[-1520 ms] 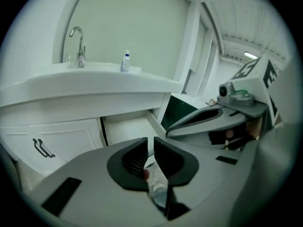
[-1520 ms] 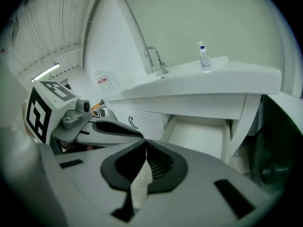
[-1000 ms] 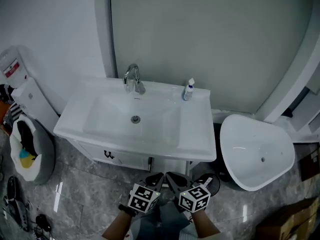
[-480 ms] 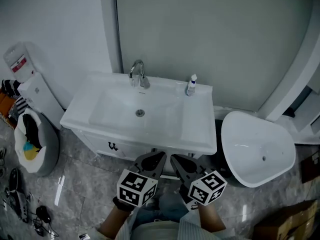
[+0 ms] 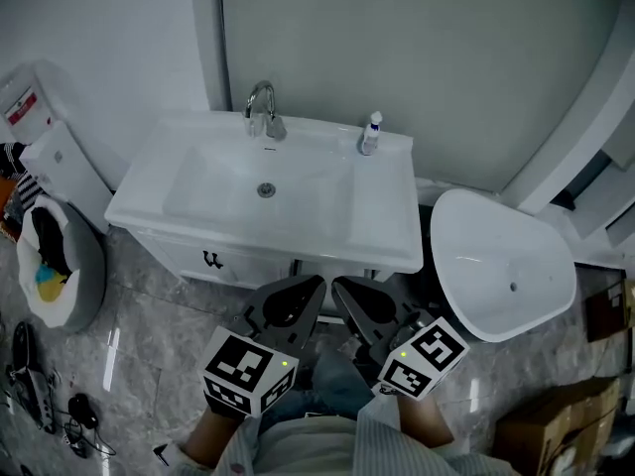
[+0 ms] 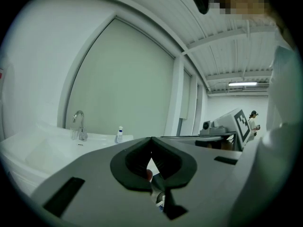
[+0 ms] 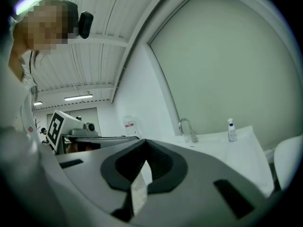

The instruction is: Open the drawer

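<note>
We are not at the drawer (image 5: 248,267) yet: it sits shut in the front of the cabinet (image 5: 164,249) under the white sink (image 5: 298,211), and its small dark handle (image 5: 211,259) shows just below the sink's near edge, towards the left. Both claws hang side by side in front of us, near the cabinet but well short of that handle and to its right. The left claw (image 5: 313,288) is closed with nothing between its jaws, and the right claw (image 5: 342,291) looks the same, tips together and empty. Both claw cameras look level, over the sink top to the tap (image 6: 79,123) and the little bottle (image 6: 120,134), so neither one sees the drawer front at all. To do this step well, we judge that one claw is enough, and the left is the nearer to the handle. We should dip it down and across to the left until the handle shows between its jaws in its own camera, and open the jaws before we close in rather than at the last instant. The handle is small and dark against a white front, so we would line up squarely, close firmly on it, and pull straight back towards us, not upward, so the drawer does not bind. The right claw should stay out of the drawer's path, and clear of the white bowl (image 5: 496,266) beside the cabinet.
</note>
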